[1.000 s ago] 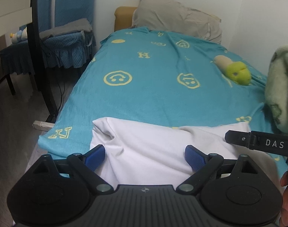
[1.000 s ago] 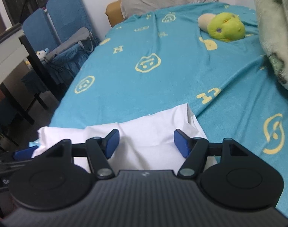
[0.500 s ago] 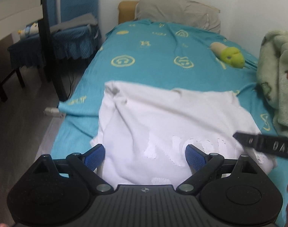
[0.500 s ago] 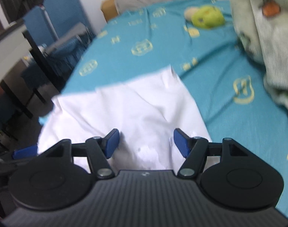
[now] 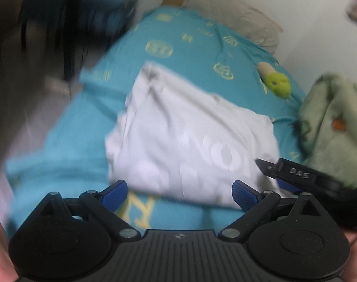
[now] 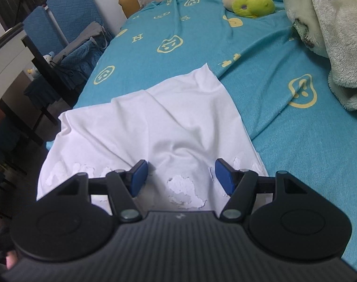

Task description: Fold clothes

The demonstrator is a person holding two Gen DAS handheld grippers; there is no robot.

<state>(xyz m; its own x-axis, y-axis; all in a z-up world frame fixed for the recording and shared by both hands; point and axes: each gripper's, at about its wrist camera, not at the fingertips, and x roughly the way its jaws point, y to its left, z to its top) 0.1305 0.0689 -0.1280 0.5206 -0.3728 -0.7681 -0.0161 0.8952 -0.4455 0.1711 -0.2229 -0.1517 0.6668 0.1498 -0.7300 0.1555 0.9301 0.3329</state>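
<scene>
A white garment [image 5: 190, 141] with a worn white print lies spread and creased on the teal bed sheet [image 5: 202, 54]; it also shows in the right wrist view [image 6: 155, 127]. My left gripper [image 5: 179, 193] is open and empty, above the garment's near edge. My right gripper [image 6: 180, 177] is open and empty, over the garment's near part with the flaked print. The right gripper also shows at the right of the left wrist view [image 5: 296, 176]. The left wrist view is blurred by motion.
A green plush toy [image 6: 251, 2] lies far up the bed. A pale green fleece blanket [image 6: 331, 30] is heaped on the right. A grey pillow [image 5: 234, 16] is at the head. Blue chairs [image 6: 68, 30] and a dark table stand left of the bed.
Both grippers have pulled back and risen from the garment, which now shows much more of its length. The left gripper has swung, blurring its view. Both stayed open.
</scene>
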